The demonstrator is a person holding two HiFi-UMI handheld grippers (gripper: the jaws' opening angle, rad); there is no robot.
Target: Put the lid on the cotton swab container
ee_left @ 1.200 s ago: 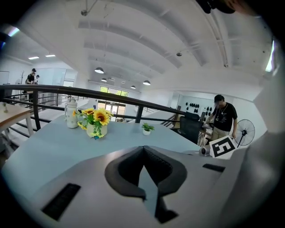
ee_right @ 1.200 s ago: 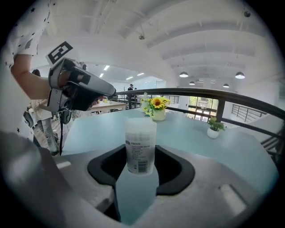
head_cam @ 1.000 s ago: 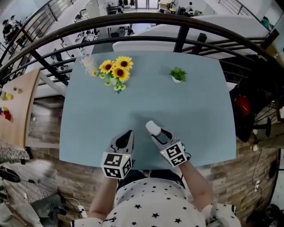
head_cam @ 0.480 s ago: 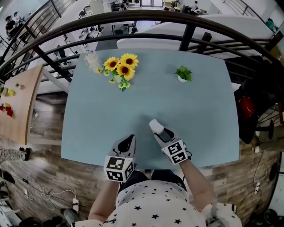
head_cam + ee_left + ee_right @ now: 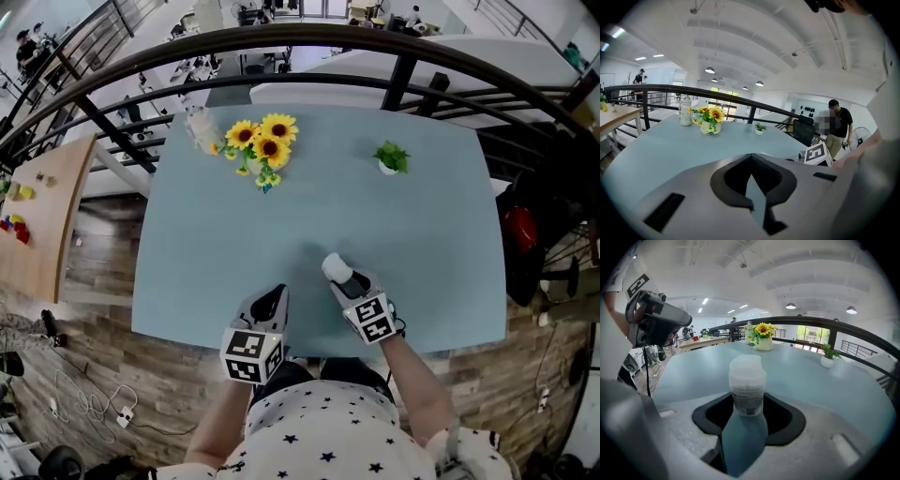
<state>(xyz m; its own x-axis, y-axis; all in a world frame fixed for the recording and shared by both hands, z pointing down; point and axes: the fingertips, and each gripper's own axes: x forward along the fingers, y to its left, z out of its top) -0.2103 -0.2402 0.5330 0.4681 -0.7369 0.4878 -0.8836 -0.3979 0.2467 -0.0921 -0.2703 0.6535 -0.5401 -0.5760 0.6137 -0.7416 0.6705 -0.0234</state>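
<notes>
At lower centre, right gripper (image 5: 343, 280) jaws grip the cotton swab container (image 5: 335, 267); left gripper (image 5: 273, 298) jaws closed together, empty.

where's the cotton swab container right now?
Head view: the cotton swab container stands between the jaws of the right gripper, right of centre near the person's edge of the table; the left gripper is just to its left.

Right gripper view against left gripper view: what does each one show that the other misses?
Only the right gripper view: a white container standing between its jaws. Only the left gripper view: jaws shut on nothing, a marker cube at right, and a person in black standing beyond the table. Both: the blue table, sunflowers, small plant and dark railing.
</notes>
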